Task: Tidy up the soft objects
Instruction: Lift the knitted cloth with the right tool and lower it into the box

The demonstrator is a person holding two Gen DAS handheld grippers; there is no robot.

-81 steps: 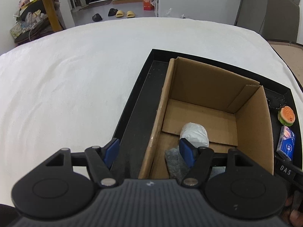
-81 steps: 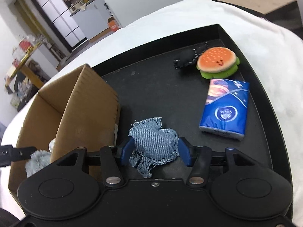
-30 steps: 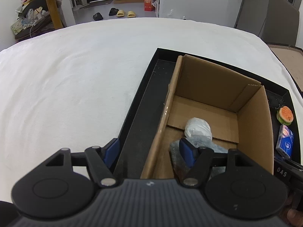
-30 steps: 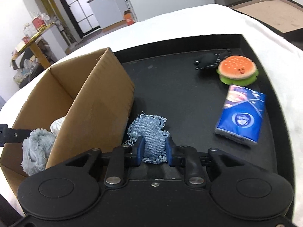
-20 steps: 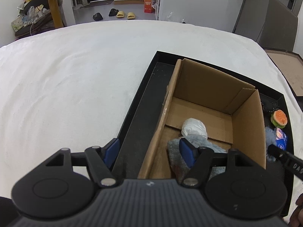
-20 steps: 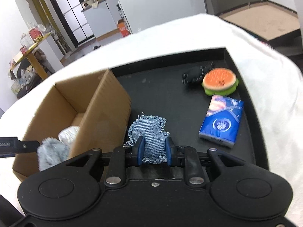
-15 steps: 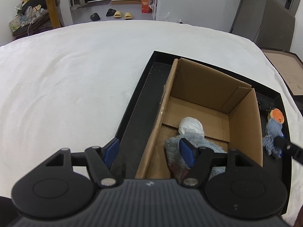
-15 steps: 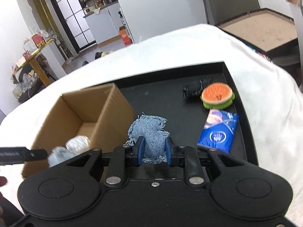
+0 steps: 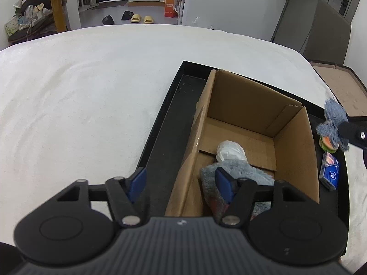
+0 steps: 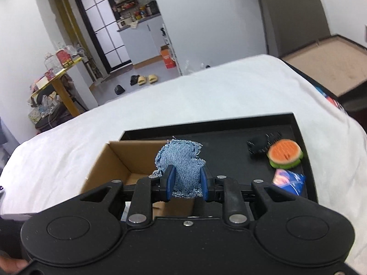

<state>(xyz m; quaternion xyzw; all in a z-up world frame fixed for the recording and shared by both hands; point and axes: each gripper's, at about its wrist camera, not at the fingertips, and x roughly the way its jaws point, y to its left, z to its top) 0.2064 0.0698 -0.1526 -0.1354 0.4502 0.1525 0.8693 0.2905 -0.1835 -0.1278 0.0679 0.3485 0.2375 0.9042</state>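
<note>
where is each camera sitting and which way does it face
Left wrist: rides on the left claw, looking steeply down into the cardboard box holding a grey fluffy cloth; its closing blue fingers straddle the box wall, gripping nothing.
Right wrist: rides on the right claw, looking across the black tray toward the room; it pinches a denim pouch.
Shared: box, tray, burger toy, tissue pack, pouch.

1 cardboard box point(image 9: 252, 119), 1 black tray point(image 10: 229, 146), 1 denim pouch point(image 10: 183, 160), 1 burger toy point(image 10: 284, 153), 1 blue tissue pack point(image 9: 330, 175), 1 grey fluffy cloth point(image 9: 243, 171), 1 white bundle point(image 9: 230, 150), 2 grippers.
</note>
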